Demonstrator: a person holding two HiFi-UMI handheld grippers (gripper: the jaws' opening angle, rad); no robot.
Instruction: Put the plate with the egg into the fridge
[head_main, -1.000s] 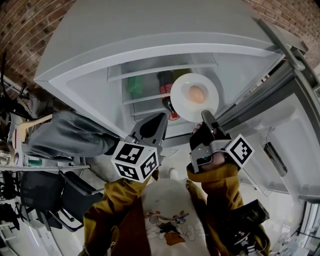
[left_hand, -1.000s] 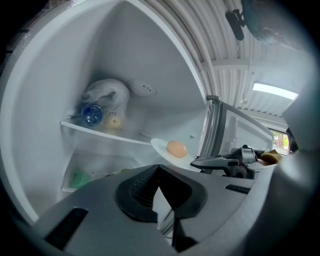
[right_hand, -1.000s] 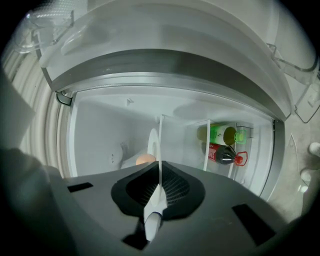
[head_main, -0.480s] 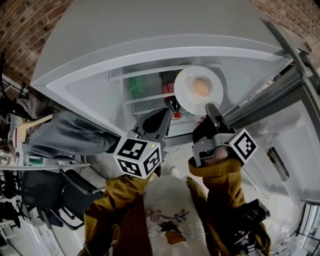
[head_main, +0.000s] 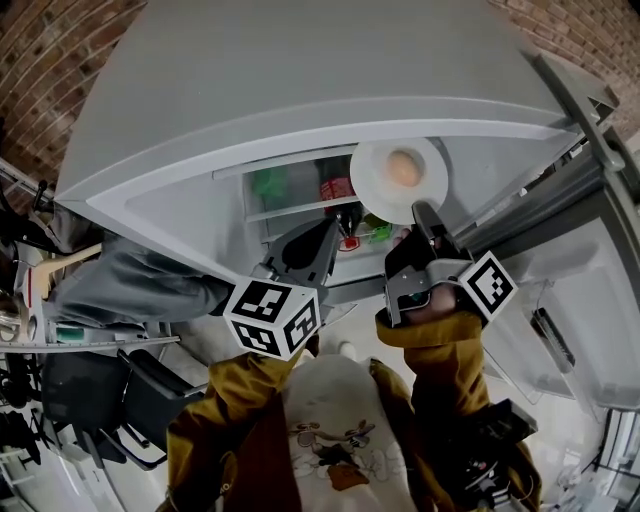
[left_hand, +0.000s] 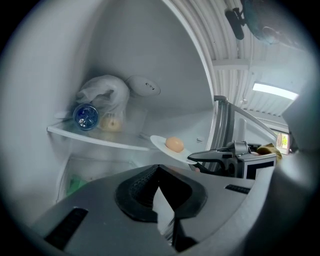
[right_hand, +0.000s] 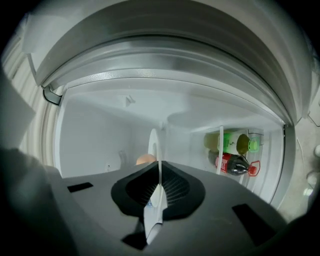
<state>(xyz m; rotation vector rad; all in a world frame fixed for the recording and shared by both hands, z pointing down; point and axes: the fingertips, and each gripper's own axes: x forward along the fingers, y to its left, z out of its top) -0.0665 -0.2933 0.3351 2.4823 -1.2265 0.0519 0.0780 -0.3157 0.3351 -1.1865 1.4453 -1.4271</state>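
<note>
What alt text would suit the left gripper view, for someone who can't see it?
Inside an open fridge, the right gripper holds a white plate by its rim, with an egg on it, at the front edge of a glass shelf where a bottle lies. The left gripper, jaws closed, fills the foreground.

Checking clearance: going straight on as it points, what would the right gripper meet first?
Likely the fridge's white back wall, with the held plate touching first; the bottles sit off to the side. Depth unclear.

Mustard sleeves (head_main: 432, 348), cartoon-print white shirt (head_main: 335, 400), 2 grey claws (head_main: 333, 228) (head_main: 420, 210) with marker cubes (head_main: 272, 318).
</note>
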